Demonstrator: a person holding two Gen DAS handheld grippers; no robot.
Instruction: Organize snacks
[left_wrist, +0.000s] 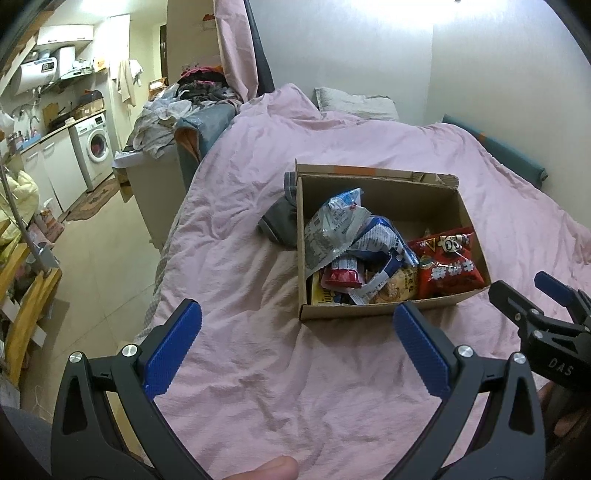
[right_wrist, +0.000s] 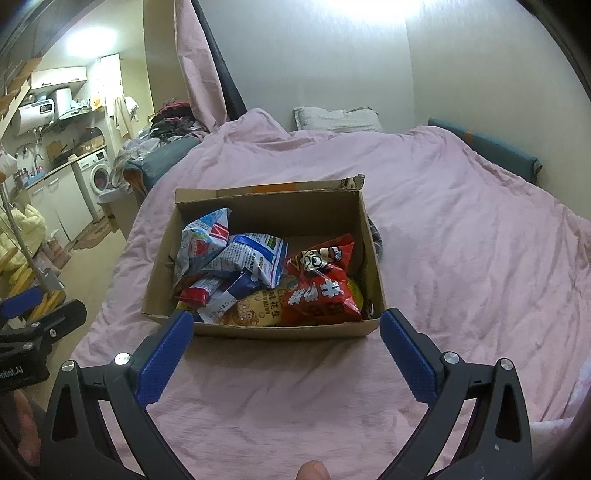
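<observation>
Broadly, a bed (right_wrist: 461, 229) under a pink quilt fills both views, and an open cardboard box (right_wrist: 266, 330) sits on it at mid-frame. Inside the box lie crumpled snack bags: a red bag (right_wrist: 321, 284) at the right, a blue-and-white bag (right_wrist: 255, 256) at the centre, a yellow peanut bag (right_wrist: 255, 308) beneath them. Both the left gripper (left_wrist: 297, 347) and right gripper (right_wrist: 286, 354) hang over the quilt at the bottom of the frame, fingers spread wide, holding nothing.
</observation>
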